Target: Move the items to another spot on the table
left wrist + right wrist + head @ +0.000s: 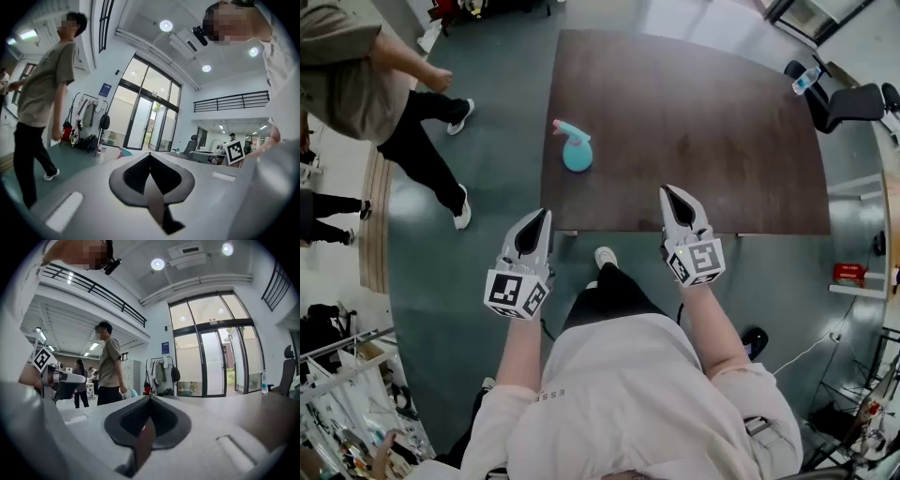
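Observation:
A teal spray bottle (576,150) with a pink trigger stands near the left edge of the dark brown table (722,141). My left gripper (546,215) hangs off the table's near left corner, shut and empty, short of the bottle. My right gripper (667,190) reaches just over the near edge, also shut with nothing in it. In the left gripper view the jaws (150,154) meet in a point, and a sliver of the bottle (124,152) shows just beyond them. The right gripper view shows its jaws (150,397) pressed together, pointing level across the tabletop.
A person (389,89) in a tan shirt and black trousers walks on the floor left of the table. A black office chair (848,101) and a water bottle (804,80) stand at the far right. Shelving with a red box (849,274) is at the right.

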Action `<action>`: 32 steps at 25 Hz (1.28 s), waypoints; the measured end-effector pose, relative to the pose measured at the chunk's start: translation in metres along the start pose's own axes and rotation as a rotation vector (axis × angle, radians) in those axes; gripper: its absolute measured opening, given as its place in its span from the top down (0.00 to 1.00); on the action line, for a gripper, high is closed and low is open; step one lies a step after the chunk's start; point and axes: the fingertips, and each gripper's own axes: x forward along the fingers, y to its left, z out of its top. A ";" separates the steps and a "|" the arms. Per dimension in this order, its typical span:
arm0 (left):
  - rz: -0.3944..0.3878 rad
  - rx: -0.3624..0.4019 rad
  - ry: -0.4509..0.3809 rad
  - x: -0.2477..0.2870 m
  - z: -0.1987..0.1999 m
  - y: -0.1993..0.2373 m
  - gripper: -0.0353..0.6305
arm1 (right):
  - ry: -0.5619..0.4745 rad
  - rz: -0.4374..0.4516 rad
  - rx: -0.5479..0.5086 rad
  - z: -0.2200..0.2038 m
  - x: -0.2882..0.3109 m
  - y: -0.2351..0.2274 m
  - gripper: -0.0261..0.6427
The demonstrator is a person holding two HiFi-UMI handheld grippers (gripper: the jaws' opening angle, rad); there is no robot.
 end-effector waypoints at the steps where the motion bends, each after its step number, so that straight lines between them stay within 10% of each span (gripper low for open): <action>1: -0.012 -0.006 0.012 -0.003 -0.007 -0.010 0.92 | 0.014 -0.005 0.003 -0.005 -0.013 0.001 0.97; 32: -0.074 -0.020 0.011 0.057 -0.107 -0.412 0.92 | 0.076 -0.059 0.002 -0.036 -0.363 -0.219 0.97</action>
